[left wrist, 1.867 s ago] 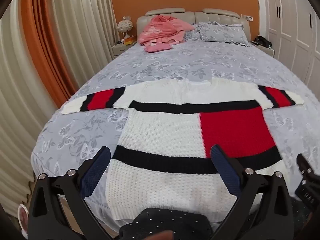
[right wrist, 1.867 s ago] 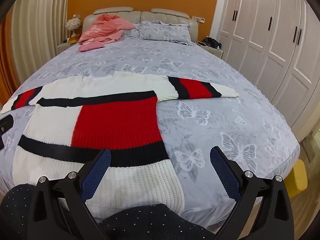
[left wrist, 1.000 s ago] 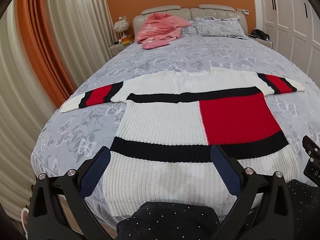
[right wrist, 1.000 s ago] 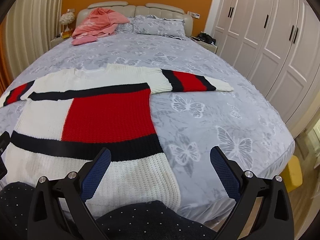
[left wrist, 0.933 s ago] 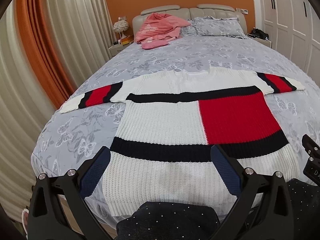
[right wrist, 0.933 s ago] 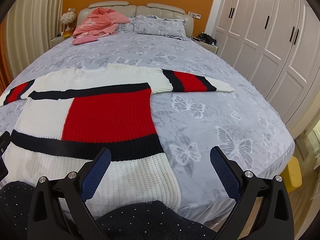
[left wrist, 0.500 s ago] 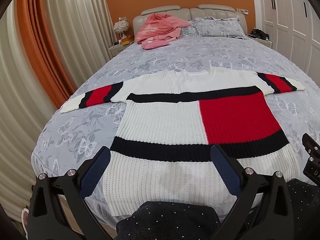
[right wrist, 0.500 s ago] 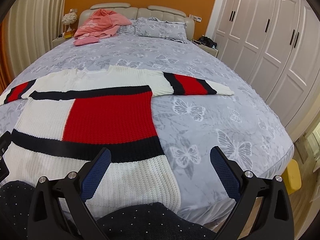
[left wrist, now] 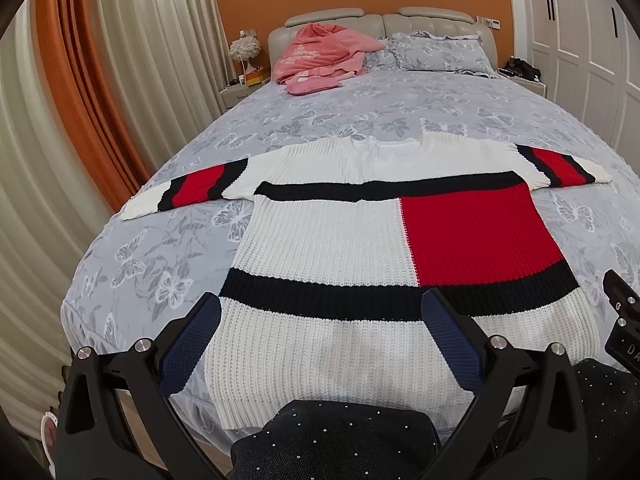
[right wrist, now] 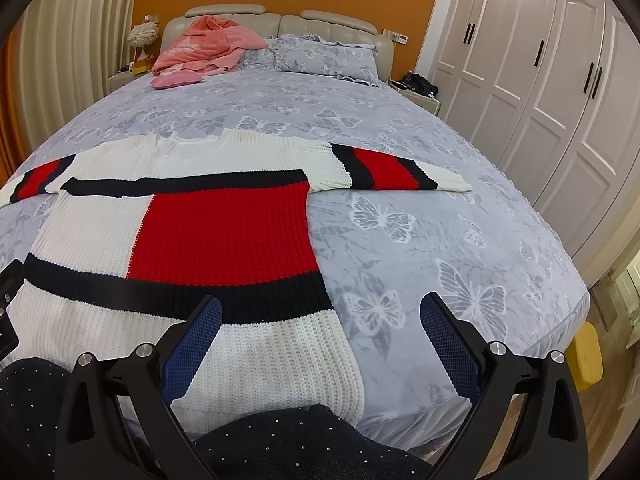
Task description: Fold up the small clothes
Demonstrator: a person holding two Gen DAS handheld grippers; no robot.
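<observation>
Lying flat on the bed, near its foot edge, the sweater is spread out with its hem toward the cameras and its neckline toward the headboard. Knit is white with black bands, a red block on its right half, and red-and-black stripes on each sleeve. Both sleeves stretch straight out sideways; the left one reaches close to the left edge of the bed, the right one ends well short of the right edge. Hem sits just at the foot edge, partly hidden by dark speckled fabric at the bottom of both views.

Left tongs: apart, hovering over the hem on the left side, clamped on nothing. Whether the pads touch the knit cannot be told.

Right tongs: apart, over the lower right corner of the sweater, one finger above the knit, the other above bare bedspread. Nothing held.

Pink clothes lie heaped at the headboard on the left side, beside a pillow. Bedspread is grey with a butterfly print. Curtains hang beyond the left edge of the bed, a white wardrobe stands beyond the right edge.
</observation>
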